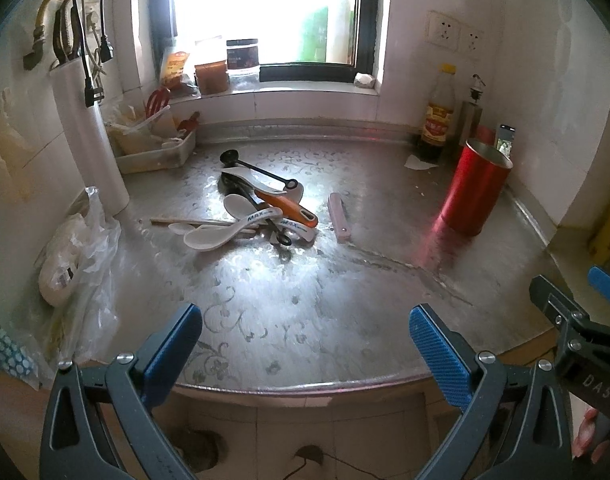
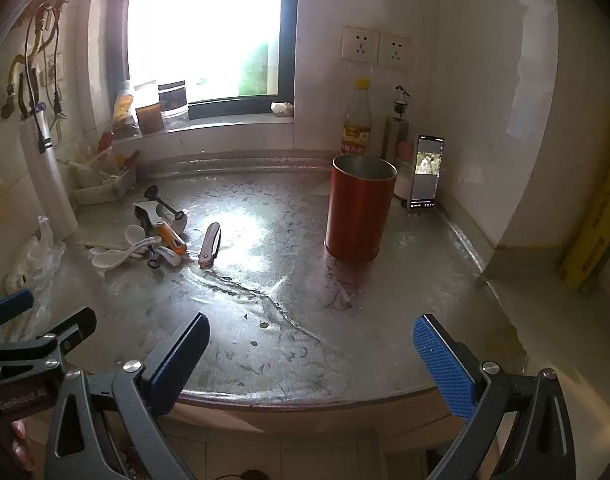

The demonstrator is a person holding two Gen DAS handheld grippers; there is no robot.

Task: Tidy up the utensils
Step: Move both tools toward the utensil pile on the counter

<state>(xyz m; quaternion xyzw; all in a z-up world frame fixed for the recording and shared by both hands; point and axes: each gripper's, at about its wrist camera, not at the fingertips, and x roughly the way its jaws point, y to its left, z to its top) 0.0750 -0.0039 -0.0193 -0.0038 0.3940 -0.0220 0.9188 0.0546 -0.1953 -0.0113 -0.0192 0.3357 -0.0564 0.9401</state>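
A heap of utensils lies mid-counter: white spoons [image 1: 209,236] [image 2: 109,258], an orange-handled knife [image 1: 289,204] [image 2: 171,236], black measuring spoons [image 1: 261,172] [image 2: 161,200] and chopsticks [image 1: 173,222]. A pink folding knife [image 1: 339,218] [image 2: 209,244] lies just right of the heap. An empty red canister [image 1: 473,188] [image 2: 359,212] stands upright at the right. My left gripper [image 1: 305,344] hangs open at the counter's front edge, well short of the heap. My right gripper [image 2: 311,354] is also open at the front edge, nothing between its fingers.
A metal counter [image 1: 305,300] [image 2: 265,300] with a crack line. A white tray [image 1: 157,152] of clutter and a white roll [image 1: 89,136] sit at back left, plastic bags [image 1: 77,264] at the left edge. A sauce bottle [image 2: 357,120], an oil dispenser [image 2: 397,132] and a phone [image 2: 427,172] stand behind the canister.
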